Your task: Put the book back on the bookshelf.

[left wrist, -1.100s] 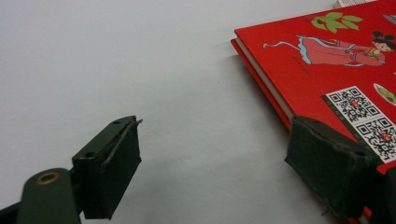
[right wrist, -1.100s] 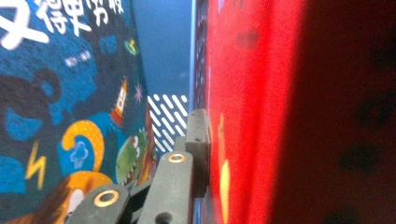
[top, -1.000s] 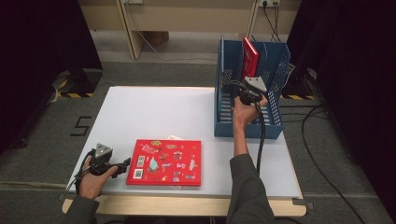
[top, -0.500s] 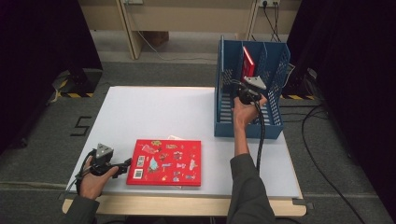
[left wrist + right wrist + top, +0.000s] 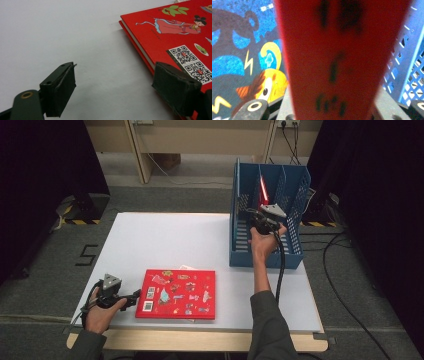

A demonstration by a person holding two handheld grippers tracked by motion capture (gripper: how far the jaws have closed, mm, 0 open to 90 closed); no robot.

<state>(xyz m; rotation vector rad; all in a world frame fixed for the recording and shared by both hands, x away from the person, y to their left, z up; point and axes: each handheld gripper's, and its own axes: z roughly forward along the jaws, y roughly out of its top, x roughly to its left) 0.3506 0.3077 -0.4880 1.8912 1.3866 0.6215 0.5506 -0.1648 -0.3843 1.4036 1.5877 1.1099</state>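
White table, upper right of frame: red book sits lower in blue rack than a second ago, mostly hidden. Right gripper clamps its spine; lettering blurred. Left gripper jaws wide beside flat red book.

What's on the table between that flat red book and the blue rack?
Nothing: the high view shows bare white table between the red book and the blue rack.

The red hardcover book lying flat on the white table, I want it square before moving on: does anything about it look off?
A pale paper edge pokes out from under the far edge of the red hardcover book, as if something lies under it. Otherwise it lies flat and closed, beside the open left gripper.
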